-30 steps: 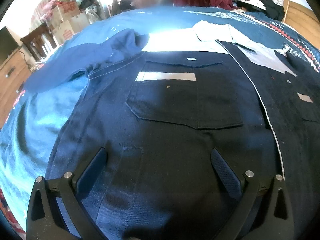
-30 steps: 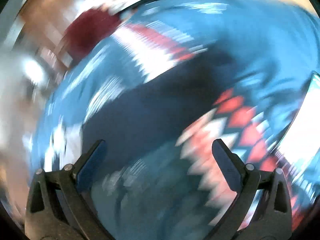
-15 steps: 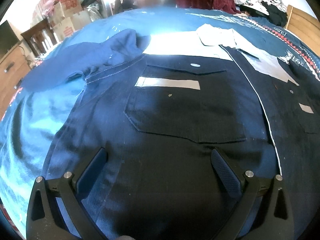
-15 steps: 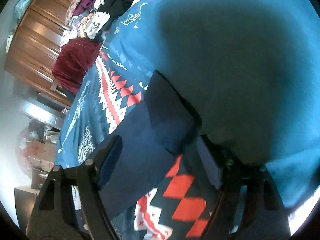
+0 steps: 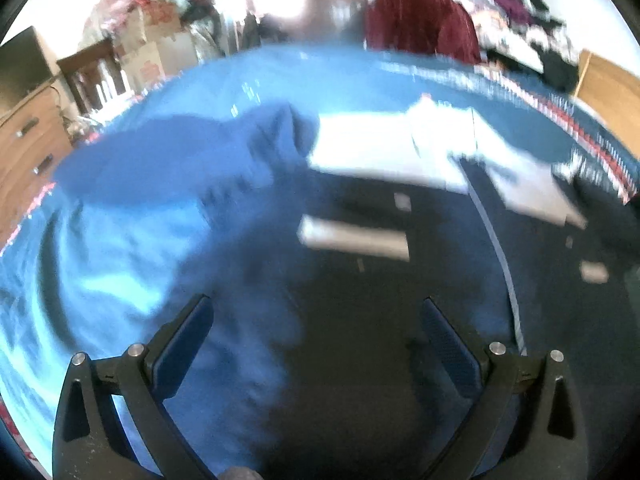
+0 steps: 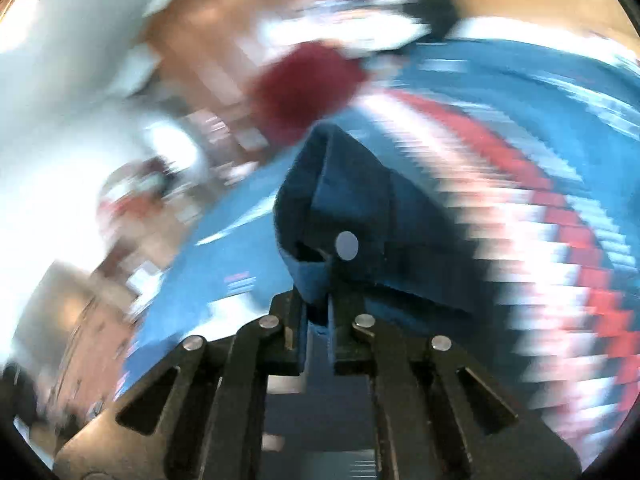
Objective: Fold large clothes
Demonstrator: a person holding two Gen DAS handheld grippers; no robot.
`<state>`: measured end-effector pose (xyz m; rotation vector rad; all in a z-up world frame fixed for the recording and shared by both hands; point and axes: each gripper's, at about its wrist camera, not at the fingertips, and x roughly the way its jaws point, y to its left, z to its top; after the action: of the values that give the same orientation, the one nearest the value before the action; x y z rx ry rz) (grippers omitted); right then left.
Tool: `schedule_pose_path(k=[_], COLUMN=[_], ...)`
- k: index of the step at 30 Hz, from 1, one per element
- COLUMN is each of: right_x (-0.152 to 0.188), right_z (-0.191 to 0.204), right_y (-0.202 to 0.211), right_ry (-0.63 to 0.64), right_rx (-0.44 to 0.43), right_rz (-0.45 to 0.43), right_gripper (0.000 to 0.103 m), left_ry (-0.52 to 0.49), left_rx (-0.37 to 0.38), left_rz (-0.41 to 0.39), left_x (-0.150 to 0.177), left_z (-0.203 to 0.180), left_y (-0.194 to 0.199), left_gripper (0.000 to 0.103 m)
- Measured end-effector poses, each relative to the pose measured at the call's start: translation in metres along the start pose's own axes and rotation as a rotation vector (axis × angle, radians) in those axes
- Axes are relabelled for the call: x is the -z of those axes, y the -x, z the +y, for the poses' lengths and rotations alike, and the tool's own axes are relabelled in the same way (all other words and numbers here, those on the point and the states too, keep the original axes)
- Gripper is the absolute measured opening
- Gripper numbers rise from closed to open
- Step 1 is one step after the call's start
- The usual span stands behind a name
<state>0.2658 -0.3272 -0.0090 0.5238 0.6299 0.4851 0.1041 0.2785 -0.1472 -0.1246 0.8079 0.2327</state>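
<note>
Both fisheye views motion-blurred; bright window glare.

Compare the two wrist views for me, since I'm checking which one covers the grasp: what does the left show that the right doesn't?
Only the left wrist view shows the dark shirt's front spread flat, its chest pocket, and the left gripper with jaws open above it. Only the right wrist view shows the right gripper shut on a buttoned fabric edge. Both show the blue patterned bedspread and a maroon garment.
</note>
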Motion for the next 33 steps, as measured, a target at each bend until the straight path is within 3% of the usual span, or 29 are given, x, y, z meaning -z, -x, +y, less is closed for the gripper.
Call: schedule_pose_path(k=[3, 6, 9, 12, 15, 19, 23, 27, 29, 33], right_x=[0.023, 0.057, 0.097, 0.144, 0.174, 0.17, 0.17, 0.198, 0.198, 0.158], right_z=[0.11, 0.193, 0.247, 0.269, 0.263, 0.222, 0.138, 0.069, 0.065, 0.066], right_y=[-0.066, -0.141, -0.204, -0.258, -0.262, -0.208, -0.179, -0.181, -0.18, -0.156], right_ry=[0.071, 0.097, 0.125, 0.115, 0.122, 0.103, 0.059, 0.006, 0.008, -0.013], right_rx=[-0.184, -0.301, -0.335, -0.334, -0.272, -0.225, -0.044, 0.146, 0.132, 0.03], right_rz=[0.071, 0.163, 0.245, 0.384, 0.443, 0.36, 0.337, 0.457, 0.467, 0.294], right_gripper=[0.006, 0.006, 0.006, 0.013, 0.019, 0.048, 0.048, 0.043, 0.04, 0.04], left_ry=[0.047, 0.077, 0.097, 0.088, 0.089, 0.113, 0.116, 0.142, 0.169, 0.22], left_rx=[0.012, 0.009, 0.013, 0.011, 0.02, 0.036, 0.054, 0.032, 0.015, -0.028], left_rz=[-0.073, -0.145, -0.181, -0.18, -0.157, -0.115, -0.044, -0.015, -0.007, -0.007], left_x=[-0.026, -0.047, -0.064, -0.07, -0.066, -0.049, -0.034, -0.02, -0.014, -0.009], left_z=[0.017, 0.037, 0.057, 0.068, 0.077, 0.088, 0.093, 0.102, 0.114, 0.149], left_y=[0.018, 0.035, 0.047, 0.051, 0.047, 0.035, 0.015, 0.002, -0.001, 0.006], left_gripper=[0.103, 0.103, 0.103, 0.103, 0.103, 0.103, 0.103, 0.103, 0.103, 0.103])
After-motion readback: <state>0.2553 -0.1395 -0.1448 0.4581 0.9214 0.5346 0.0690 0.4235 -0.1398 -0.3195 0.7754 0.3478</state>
